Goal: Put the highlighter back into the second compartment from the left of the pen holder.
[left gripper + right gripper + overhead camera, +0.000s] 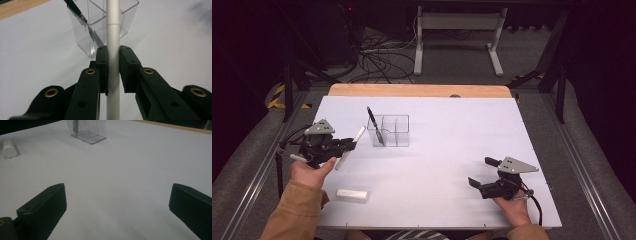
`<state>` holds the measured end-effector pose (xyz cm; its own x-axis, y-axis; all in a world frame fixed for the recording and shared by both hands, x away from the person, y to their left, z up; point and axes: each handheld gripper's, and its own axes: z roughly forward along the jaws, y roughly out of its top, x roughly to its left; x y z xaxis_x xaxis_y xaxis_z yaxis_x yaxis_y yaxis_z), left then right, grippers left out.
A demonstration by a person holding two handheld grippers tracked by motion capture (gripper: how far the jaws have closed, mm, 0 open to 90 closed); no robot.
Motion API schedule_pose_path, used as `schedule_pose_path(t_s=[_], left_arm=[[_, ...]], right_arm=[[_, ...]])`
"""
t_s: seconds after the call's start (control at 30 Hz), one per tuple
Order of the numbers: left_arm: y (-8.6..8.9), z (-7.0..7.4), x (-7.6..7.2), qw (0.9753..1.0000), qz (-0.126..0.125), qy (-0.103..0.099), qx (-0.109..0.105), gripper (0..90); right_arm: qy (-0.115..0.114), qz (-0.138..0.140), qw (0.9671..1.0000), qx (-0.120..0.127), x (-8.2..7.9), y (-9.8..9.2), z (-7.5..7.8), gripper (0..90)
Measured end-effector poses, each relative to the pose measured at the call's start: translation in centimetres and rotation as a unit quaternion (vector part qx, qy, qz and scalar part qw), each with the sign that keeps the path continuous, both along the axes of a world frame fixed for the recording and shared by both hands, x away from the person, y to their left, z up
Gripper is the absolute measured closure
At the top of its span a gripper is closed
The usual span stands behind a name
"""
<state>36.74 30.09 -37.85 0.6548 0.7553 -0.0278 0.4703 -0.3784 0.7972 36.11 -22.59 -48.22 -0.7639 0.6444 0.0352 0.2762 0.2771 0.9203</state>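
My left claw (pixel 346 146) is clamped tight left of the clear box (pixel 390 131); my right claw (pixel 482 175) gapes wide, well right of it.

A silvery-white pen (pixel 113 37) sits between black claw (pixel 346 145) pads; the holder (pixel 391 131) is clear plastic (a black pen (pixel 375 125) inside), on a pale lilac-white surface (pixel 452 150) with a wooden edge.

No legible text, label, brand, number or sign anywhere across the three views. Blank on the white pen (pixel 113 37) at centre frame, on the clear organizer (pixel 390 131) just left of centre, and on the white block (pixel 352 195) at lower left.
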Motion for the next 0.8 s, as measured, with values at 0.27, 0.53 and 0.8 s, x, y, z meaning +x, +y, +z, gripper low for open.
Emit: schedule_pose_path(t_s=[0.27, 0.53, 0.8], left_arm=[[0.43, 0.4, -0.15, 0.9984, 0.003, -0.025, -0.05, 78.6], [0.6, 0.58, -0.26, 0.9959, 0.001, -0.059, -0.069, 78.6], [0.44, 0.55, 0.21, 0.991, -0.016, -0.077, -0.108, 78.6]], right_arm=[[0.0, 0.001, 1.0, 0.0, 0.0, 0.0, 0.0, 1.9], [-0.001, 0.002, 1.0, 0.0, 0.03, 0.0, -0.01, 1.9], [0.0, 0.001, 1.0, 0.001, 0.01, -0.01, -0.01, 1.9]])
